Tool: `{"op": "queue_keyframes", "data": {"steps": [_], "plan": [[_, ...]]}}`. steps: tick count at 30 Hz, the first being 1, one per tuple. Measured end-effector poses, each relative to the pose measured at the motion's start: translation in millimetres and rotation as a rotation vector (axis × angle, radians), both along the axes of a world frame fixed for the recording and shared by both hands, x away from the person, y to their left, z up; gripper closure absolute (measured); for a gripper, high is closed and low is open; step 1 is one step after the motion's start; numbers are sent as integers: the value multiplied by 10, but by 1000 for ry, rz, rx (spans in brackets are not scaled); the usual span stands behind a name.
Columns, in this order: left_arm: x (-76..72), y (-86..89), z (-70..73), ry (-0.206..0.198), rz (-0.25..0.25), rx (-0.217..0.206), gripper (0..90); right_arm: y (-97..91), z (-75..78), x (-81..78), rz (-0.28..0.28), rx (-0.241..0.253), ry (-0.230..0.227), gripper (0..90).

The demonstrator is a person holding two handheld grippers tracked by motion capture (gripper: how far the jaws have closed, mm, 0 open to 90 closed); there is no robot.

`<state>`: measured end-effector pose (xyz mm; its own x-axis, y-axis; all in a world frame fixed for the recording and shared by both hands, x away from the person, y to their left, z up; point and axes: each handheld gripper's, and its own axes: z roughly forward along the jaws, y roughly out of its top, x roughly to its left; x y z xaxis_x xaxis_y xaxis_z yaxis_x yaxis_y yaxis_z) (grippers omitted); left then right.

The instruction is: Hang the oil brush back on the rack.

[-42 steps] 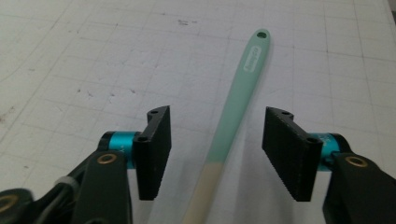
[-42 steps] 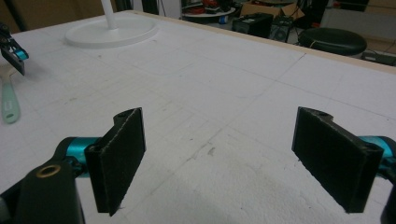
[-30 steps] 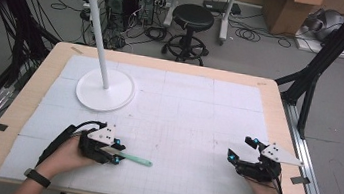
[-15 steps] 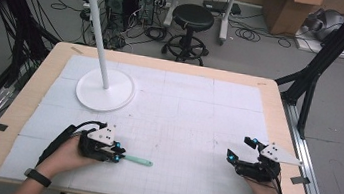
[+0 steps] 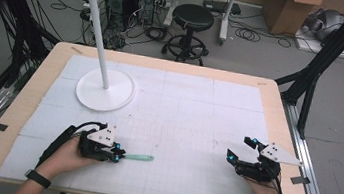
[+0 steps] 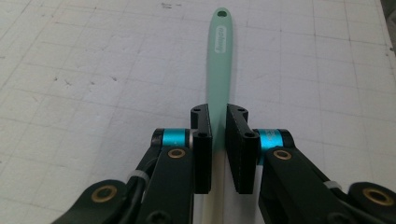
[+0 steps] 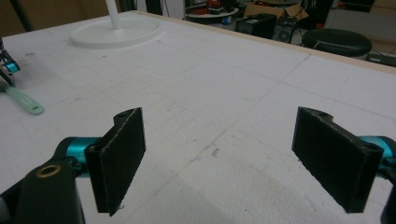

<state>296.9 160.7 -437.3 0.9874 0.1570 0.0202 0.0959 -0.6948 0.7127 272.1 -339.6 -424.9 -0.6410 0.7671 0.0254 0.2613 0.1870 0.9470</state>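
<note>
Fingers of my left gripper (image 6: 218,135) are clamped on a mint spatula (image 6: 219,70), which lies flat on the worktop (image 5: 209,107) at lower left of the high view. I judge a level lift best. Right gripper (image 7: 229,158) gapes, empty. Raised lettering on the handle is unreadable.

Raised lettering on mint-green handle (image 6: 220,70), too blurry to read; no other text legible.

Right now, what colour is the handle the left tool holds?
Mint green handle, clearest in the left gripper view.
</note>
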Motion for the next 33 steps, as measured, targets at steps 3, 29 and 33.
{"op": "queue_keyframes", "data": {"steps": [3,29,33], "plan": [[-3,3,5,3,1,-7,814,1,2,-2,0,3,1,168],[-8,443,627,-160,215,-213,816,-2,9,1,-5,5,-3,168],[1,569,762,-201,286,-264,816,-3,10,-3,-8,9,0,168]]}}
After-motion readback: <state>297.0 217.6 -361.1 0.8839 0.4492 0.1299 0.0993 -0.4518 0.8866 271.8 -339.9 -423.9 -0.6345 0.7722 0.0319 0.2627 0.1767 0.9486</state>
